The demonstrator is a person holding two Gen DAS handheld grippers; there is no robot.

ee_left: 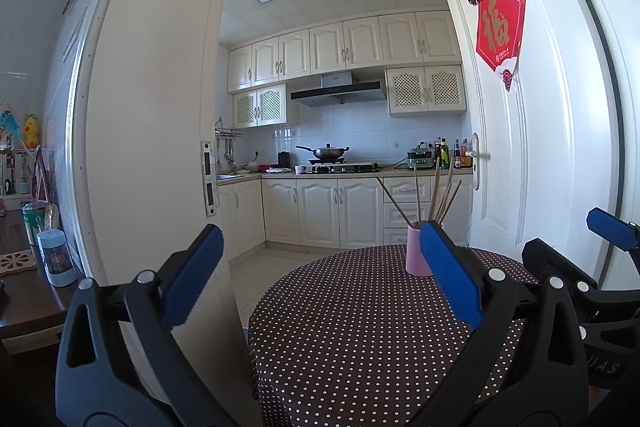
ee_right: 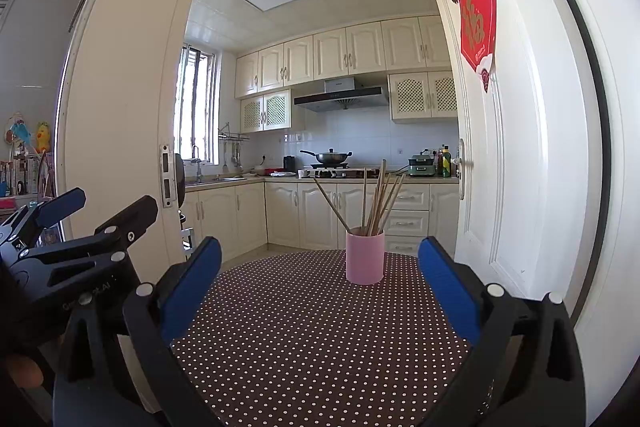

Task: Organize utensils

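Right wrist view: my right fingers [ee_right: 320, 291] are spread, empty, like my left fingers [ee_left: 320, 275]; pink cup [ee_right: 365, 258] of chopsticks [ee_right: 380, 201] stands at twelve o'clock on the counter [ee_right: 304, 347]; red door sign [ee_left: 500, 31] reads "福".

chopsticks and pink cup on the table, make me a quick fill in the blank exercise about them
1. The chopsticks stand in a cup coloured ____.
2. The cup stands on a brown tablecloth patterned with white ____.
3. Both the left gripper and the right gripper are ____, holding nothing.

Missing words: pink; dots; open
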